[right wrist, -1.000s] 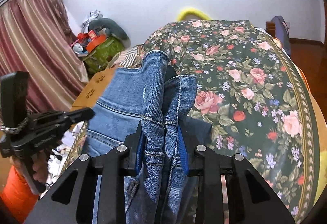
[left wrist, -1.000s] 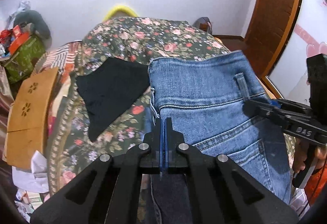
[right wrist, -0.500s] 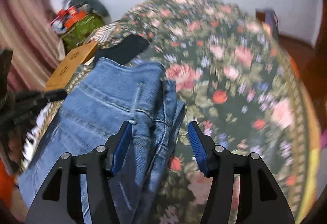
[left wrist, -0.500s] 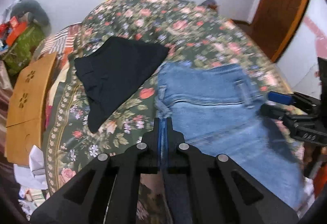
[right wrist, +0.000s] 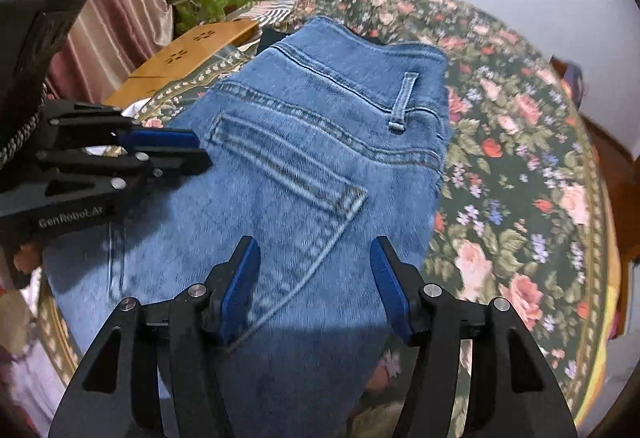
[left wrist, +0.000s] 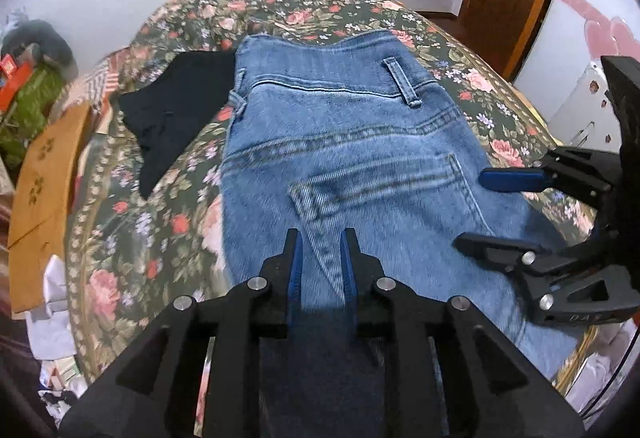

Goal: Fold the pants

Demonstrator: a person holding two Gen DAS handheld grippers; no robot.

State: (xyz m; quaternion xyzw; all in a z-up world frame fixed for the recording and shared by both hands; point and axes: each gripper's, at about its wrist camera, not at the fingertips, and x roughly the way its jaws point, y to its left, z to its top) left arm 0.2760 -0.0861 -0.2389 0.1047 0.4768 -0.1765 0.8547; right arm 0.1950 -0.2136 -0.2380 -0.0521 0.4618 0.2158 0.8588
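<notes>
Lying flat across the middle of the frame on the floral bed (left wrist: 132,238): jeans (left wrist: 352,142), thick and floppy, likely best pinched along the waistband. Left gripper (left wrist: 319,238) hovering slightly parted, right gripper (right wrist: 315,252) wide, both holding nothing.

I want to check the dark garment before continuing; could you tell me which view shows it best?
The left wrist view: the black garment lies spread on the floral bedspread, left of the jeans. In the right wrist view only a dark sliver shows behind the jeans.
</notes>
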